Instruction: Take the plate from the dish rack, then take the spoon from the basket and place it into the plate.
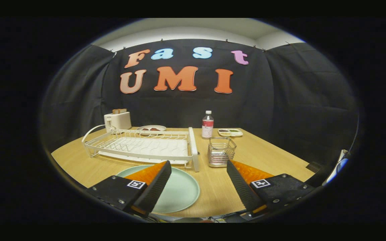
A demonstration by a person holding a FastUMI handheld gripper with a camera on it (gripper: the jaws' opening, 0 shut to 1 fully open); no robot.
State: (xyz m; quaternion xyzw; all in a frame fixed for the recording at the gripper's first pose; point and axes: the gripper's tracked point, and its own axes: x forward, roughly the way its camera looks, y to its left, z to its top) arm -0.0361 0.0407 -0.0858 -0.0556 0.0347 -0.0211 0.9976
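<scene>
The gripper [199, 169] is open, its two fingers stand wide apart and nothing is between them except the bare wooden table [266, 150]. It hangs above the near part of the table and looks toward the far wall of black cloth.

The plate [179, 189] is pale green and round, and it lies flat on the table in front of the dish rack [146, 147], on the near side of it. The left finger [154, 185] covers the left part of the plate in this view (I cannot tell if it touches the plate or only passes over it). The surface of the plate that I can see has nothing on it.

The dish rack is white, made of wire with a white tray under it, and it stands at the left half of the table, beyond the plate. Its slots look empty.

The basket [221, 151] is a small square basket of metal wire. It stands just to the right of the dish rack, a little ahead of the right finger [243, 185]. Whether a spoon is inside, I cannot tell; the wires are too fine and shiny.

Farther away there is a white toaster [117, 120] at the far left, a small plate with something dark [151, 128] beside it, a clear bottle [207, 125] with a white cap behind the basket, and a white divided tray [230, 132] to the right of the bottle.
</scene>
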